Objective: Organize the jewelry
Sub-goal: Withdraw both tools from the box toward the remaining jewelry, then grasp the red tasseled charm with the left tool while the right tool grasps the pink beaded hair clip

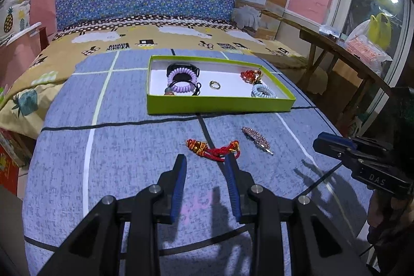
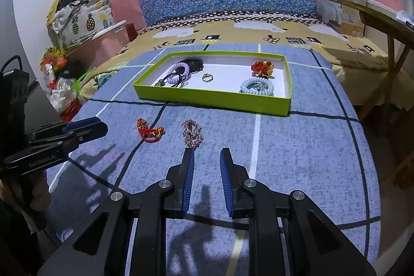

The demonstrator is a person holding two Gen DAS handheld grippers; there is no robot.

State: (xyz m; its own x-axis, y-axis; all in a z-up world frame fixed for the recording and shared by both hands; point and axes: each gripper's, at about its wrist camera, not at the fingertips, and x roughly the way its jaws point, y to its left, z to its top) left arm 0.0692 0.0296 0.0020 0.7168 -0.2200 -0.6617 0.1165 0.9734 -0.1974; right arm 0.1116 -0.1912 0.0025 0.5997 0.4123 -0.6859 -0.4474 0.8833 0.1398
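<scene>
We see a shallow green cardboard box with a white inside [image 1: 220, 104] near the middle of the frame, on a bed with a blue checked blanket [image 1: 124, 146]. Inside it we count two curly hair ties, one purple curly hair tie [image 1: 180, 82] and one pale blue curly hair tie [image 1: 262, 91], one small gold ring [image 1: 214, 85], one bunch of red beads [image 1: 249, 75] and one black band [image 1: 190, 67].

Two things lie on the blanket below the box: one red knotted cord bracelet [image 1: 214, 149] and one pink sparkly hair clip [image 1: 256, 140].

Our left claw [image 1: 205, 162] is open and holds nothing, low in the frame, just by the bracelet. Our right claw [image 2: 207, 155] is open and holds nothing too, just below the clip.
</scene>
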